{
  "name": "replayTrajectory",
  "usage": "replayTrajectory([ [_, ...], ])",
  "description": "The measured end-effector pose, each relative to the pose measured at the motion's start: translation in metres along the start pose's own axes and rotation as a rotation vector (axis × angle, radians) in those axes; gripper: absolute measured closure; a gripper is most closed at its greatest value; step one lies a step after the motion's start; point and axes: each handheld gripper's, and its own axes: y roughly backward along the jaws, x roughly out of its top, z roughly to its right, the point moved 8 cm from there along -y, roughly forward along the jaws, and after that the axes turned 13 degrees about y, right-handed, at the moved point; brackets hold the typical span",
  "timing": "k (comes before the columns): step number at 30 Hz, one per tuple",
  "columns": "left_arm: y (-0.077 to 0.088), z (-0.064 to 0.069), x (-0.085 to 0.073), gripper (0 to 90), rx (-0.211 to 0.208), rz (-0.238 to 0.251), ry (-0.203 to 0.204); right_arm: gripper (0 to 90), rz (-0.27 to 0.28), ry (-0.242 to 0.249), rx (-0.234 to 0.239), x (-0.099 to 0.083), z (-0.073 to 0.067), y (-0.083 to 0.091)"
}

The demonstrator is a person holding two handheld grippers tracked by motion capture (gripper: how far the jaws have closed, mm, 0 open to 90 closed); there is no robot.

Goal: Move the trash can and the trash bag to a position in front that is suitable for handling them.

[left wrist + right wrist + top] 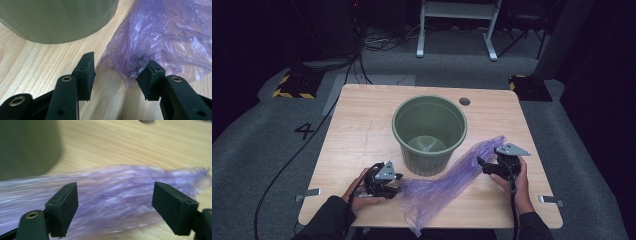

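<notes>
Both sets of fingers apart, gripping nothing; purple bag (447,180) slack on desk (362,135), likely snagging against bin (430,134).

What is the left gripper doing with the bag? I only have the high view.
Observer: The left gripper has its jaws apart. The bag is not pinched; a fold only brushes one pad.
Operator: And the right one?
Observer: The right gripper has its jaws wide open. The bag runs across the gap beyond them and, as far as the blurred picture shows, touches neither pad.
Operator: Is the bag against the bucket on the left side?
Observer: Not at that end. The left gripper view shows a strip of bare table between the bucket and the bag.
</notes>
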Motion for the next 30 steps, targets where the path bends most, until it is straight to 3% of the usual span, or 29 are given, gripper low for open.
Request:
replayTrajectory([
  [3,0.000,0.000,0.000,51.2,-0.003,0.000,0.000,18.8,-0.037,-0.033,-0.021,-0.004,0.011,-0.011],
  [6,0.000,-0.001,0.000,51.2,-0.009,0.001,-0.002,20.9,-0.059,-0.103,-0.024,-0.008,0.020,-0.021],
  [8,0.001,-0.003,0.000,50.9,-0.022,-0.001,-0.006,24.8,-0.086,-0.096,-0.020,-0.012,0.019,-0.026],
  [10,0.001,-0.004,0.000,48.9,-0.037,0.008,0.004,35.0,-0.094,-0.075,-0.016,-0.015,0.016,-0.029],
  [12,0.001,-0.006,0.000,46.0,-0.032,0.011,0.010,41.0,-0.105,-0.053,0.017,-0.017,0.012,-0.032],
  [16,0.001,-0.009,0.000,43.6,-0.007,0.011,0.002,49.6,-0.101,-0.048,0.033,-0.020,0.010,-0.034],
  [21,0.000,-0.016,0.001,32.8,0.014,0.012,0.019,71.5,-0.079,-0.036,0.044,-0.022,0.013,-0.031],
  [26,0.003,-0.022,-0.004,15.7,0.050,-0.019,0.048,78.1,-0.077,-0.041,0.037,-0.025,0.016,-0.028],
  [30,0.012,-0.022,-0.007,15.8,0.064,-0.006,0.067,81.7,-0.074,-0.054,0.024,-0.027,0.020,-0.026],
])
